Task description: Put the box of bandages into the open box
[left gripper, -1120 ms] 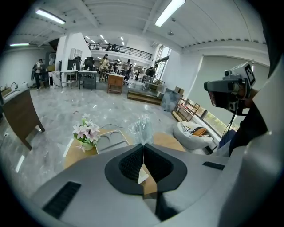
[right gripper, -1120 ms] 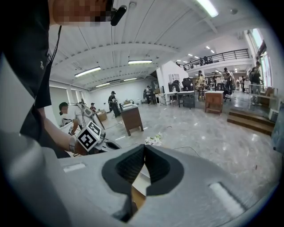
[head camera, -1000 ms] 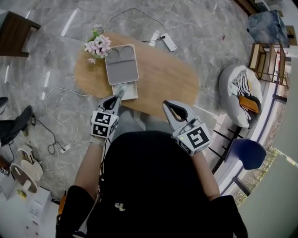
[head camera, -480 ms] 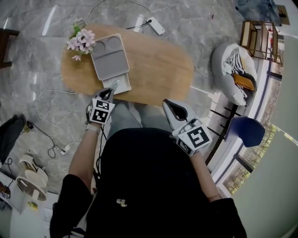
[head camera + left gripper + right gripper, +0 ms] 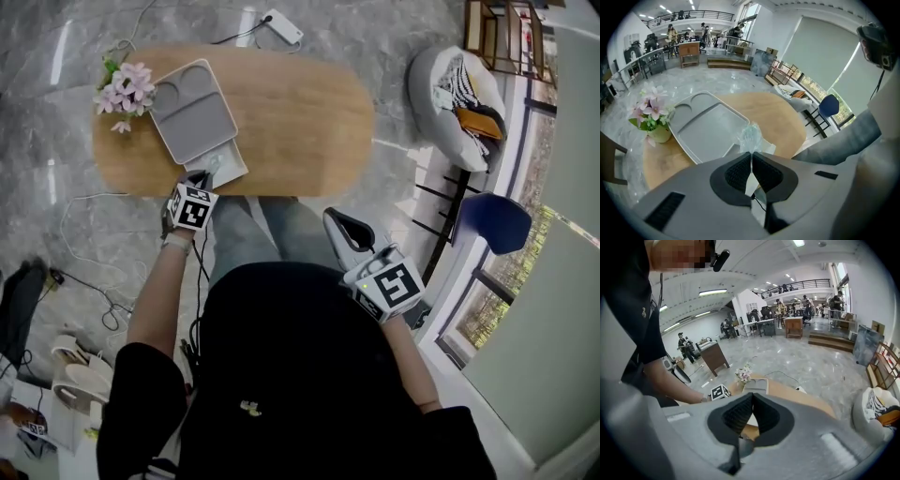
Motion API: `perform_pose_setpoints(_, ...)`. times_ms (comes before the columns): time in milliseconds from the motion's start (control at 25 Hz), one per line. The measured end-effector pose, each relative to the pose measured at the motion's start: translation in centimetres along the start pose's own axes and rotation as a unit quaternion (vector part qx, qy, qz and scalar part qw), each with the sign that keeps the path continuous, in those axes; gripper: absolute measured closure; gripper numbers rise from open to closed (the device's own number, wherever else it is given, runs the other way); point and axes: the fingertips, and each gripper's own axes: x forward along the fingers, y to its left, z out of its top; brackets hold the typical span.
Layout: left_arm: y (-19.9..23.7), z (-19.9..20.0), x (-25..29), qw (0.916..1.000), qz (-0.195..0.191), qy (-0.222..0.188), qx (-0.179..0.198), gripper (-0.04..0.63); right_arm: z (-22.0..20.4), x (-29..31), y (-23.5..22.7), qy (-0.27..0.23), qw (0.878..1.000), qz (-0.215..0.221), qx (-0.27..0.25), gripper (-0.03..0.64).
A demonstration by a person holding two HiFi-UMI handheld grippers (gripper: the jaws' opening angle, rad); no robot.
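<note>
The left gripper [image 5: 751, 154] pinches the clear wrap of the bandage pack [image 5: 750, 136], and its jaws are starting to open. The pack hangs just over the white open box [image 5: 231, 169] at the near edge of the table [image 5: 300, 122], so the job looks almost done. Only letting go seems left. The gripper's body hides whether the pack sits inside. The right gripper [image 5: 751, 399] has its jaws together with nothing between them.
</note>
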Motion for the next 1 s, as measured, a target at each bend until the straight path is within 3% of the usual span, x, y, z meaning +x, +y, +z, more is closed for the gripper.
perform_pose_setpoints(360, 1.7, -1.9, 5.1, 0.9975, -0.028, 0.059, 0.026, 0.568, -1.7, 0.7, 0.0, 0.028, 0.999, -0.027, 0.029, 0.618)
perform_pose_setpoints(520, 3.1, -2.6, 6.7, 0.9956, -0.015, 0.079, 0.048, 0.565, -2.5, 0.7, -0.2, 0.032, 0.998, -0.038, 0.042, 0.620)
perform_pose_setpoints(720, 3.1, -4.4, 8.9, 0.9929, -0.032, 0.103, 0.050, 0.560, -3.3, 0.4, -0.4, 0.035, 0.997, -0.048, 0.052, 0.618)
perform_pose_setpoints(840, 3.9, -4.1, 9.0, 0.9925, -0.016, 0.105, 0.060, 0.552, -3.7, 0.2, -0.3, 0.038, 0.996, -0.050, 0.058, 0.618)
perform_pose_setpoints(1000, 3.6, -4.7, 9.9, 0.9923, -0.023, 0.112, 0.048, 0.508, -3.9, 0.0, -0.3, 0.036, 0.996, -0.050, 0.063, 0.618)
